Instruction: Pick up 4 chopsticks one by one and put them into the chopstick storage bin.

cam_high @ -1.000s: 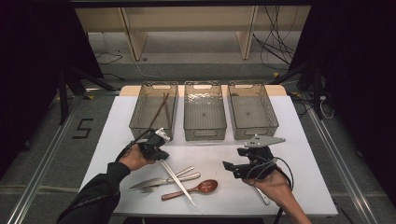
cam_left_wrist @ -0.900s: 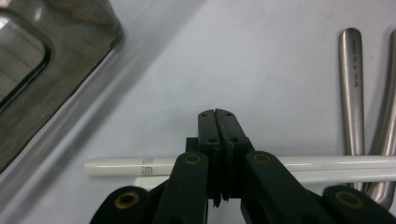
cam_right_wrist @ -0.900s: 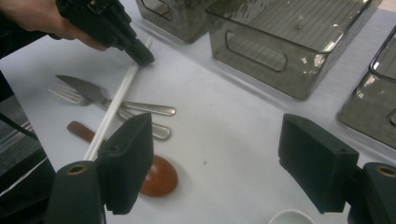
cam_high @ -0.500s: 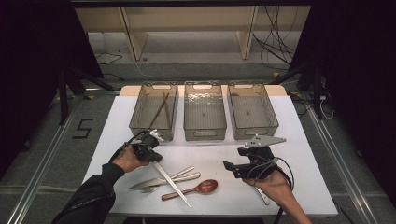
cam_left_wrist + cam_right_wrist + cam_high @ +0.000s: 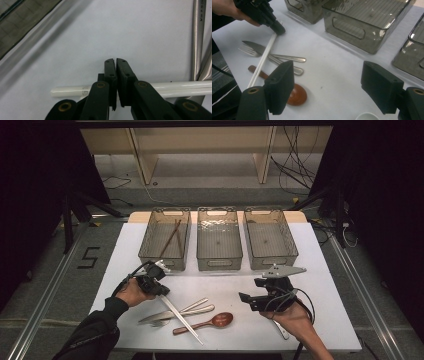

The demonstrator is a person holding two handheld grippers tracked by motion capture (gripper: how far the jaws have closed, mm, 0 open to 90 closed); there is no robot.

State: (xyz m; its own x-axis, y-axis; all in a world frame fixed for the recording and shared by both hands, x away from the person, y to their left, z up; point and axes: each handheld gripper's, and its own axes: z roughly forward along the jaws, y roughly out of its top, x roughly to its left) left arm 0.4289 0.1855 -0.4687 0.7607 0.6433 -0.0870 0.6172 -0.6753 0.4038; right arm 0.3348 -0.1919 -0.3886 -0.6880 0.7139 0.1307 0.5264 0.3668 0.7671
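While I pinch the white chopsticks (image 5: 180,316), this is how things lie:

Left gripper (image 5: 161,290): jaws fully closed on the pair's upper end, at lower left of the high view.
Chopsticks' axis: slanting from my jaws down-right, across the knife (image 5: 160,315), fork (image 5: 182,312) and wooden spoon (image 5: 207,322).
Target, I judge: left bin (image 5: 150,254), straight above my left gripper, already holding dark chopsticks (image 5: 171,237).
Right gripper (image 5: 260,301): wide open, empty, lower right, farther away.

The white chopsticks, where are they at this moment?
In the high view, the white chopsticks lie front left on the table, across the fork and knife, their upper end under the left gripper.
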